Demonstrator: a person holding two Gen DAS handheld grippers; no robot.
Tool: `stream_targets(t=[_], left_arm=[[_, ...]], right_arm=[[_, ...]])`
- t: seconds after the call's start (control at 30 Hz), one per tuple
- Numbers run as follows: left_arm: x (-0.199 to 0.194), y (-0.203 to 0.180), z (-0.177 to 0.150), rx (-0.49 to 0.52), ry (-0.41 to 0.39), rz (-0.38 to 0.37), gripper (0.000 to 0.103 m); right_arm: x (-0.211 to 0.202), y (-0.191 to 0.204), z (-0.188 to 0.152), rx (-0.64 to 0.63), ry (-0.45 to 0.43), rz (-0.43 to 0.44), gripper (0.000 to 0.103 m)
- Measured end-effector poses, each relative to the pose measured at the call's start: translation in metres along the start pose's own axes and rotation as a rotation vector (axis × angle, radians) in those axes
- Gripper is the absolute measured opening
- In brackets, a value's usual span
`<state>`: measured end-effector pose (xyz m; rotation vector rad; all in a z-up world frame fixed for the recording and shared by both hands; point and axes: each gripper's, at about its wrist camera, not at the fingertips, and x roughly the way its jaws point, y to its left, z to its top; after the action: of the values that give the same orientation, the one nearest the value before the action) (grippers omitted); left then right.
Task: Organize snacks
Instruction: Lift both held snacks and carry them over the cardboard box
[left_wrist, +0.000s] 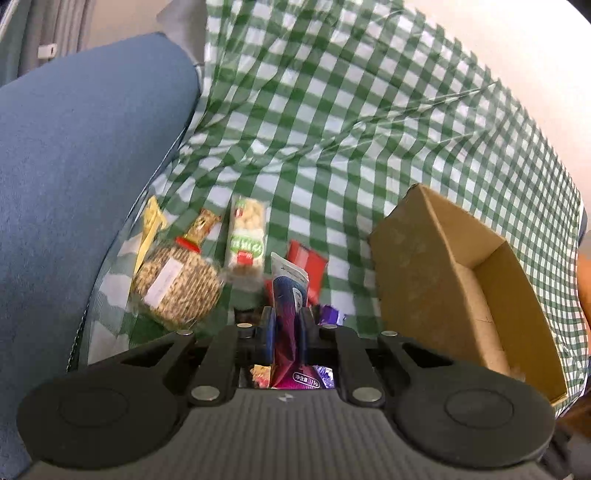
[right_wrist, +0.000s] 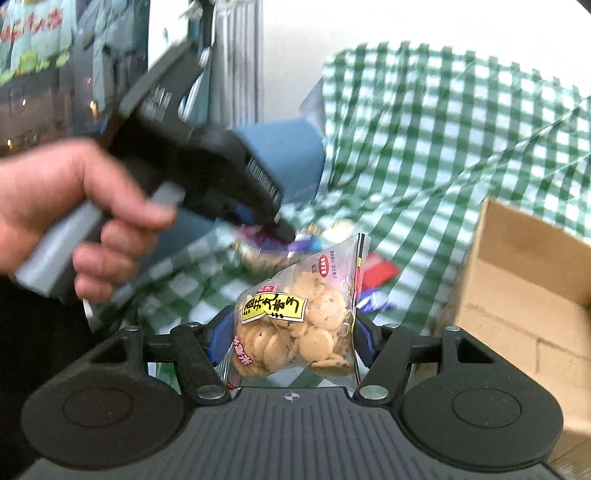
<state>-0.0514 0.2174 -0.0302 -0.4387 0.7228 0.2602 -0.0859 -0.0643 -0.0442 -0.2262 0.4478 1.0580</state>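
Between my left gripper's (left_wrist: 287, 332) closed-in fingers sits a purple snack packet (left_wrist: 290, 306), pinched upright above the checked cloth (left_wrist: 332, 129). My right gripper (right_wrist: 291, 332) clamps a clear bag of cookies (right_wrist: 299, 325). Just right of both stands the cardboard box (left_wrist: 461, 280); loose snacks (left_wrist: 243, 240) lie left of it.

We see our right gripper (right_wrist: 291, 332) clamped on a clear plastic bag of small round chip cookies with a yellow label (right_wrist: 295, 325), blue pads pressing both sides. Our left hand (right_wrist: 74, 218) grips the other black gripper (right_wrist: 284, 230), blurred, its tip at a purple wrapper (right_wrist: 258, 236). A red packet (right_wrist: 380, 271) lies on the green-and-white checked cloth (right_wrist: 443, 147). An open brown cardboard box (right_wrist: 524, 291) sits at right.
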Motion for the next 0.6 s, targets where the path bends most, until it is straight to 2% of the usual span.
stream_targets(t=[0.13, 0.17, 0.2, 0.37, 0.5, 0.6], left_arm=[[-0.005, -0.013, 0.002, 0.036, -0.037, -0.007, 0.013], [-0.006, -0.016, 0.003, 0.042, -0.046, -0.009, 0.013], [-0.007, -0.02, 0.003, 0.048, -0.056, -0.012, 0.013], [-0.008, -0.032, 0.007, 0.054, -0.101, -0.037, 0.013], [-0.011, -0.041, 0.011, 0.054, -0.14, -0.067, 0.013], [-0.01, -0.052, 0.013, 0.068, -0.169, -0.106, 0.013]], right_arm=[[-0.024, -0.016, 0.022, 0.049, -0.059, -0.018, 0.067], [-0.028, -0.025, 0.026, 0.06, -0.073, -0.026, 0.067], [-0.014, -0.033, 0.026, 0.07, -0.088, -0.036, 0.067], [-0.041, -0.08, 0.051, 0.052, -0.169, -0.119, 0.067], [-0.027, -0.13, 0.058, 0.084, -0.194, -0.217, 0.067], [-0.039, -0.155, 0.039, 0.192, -0.211, -0.276, 0.067]])
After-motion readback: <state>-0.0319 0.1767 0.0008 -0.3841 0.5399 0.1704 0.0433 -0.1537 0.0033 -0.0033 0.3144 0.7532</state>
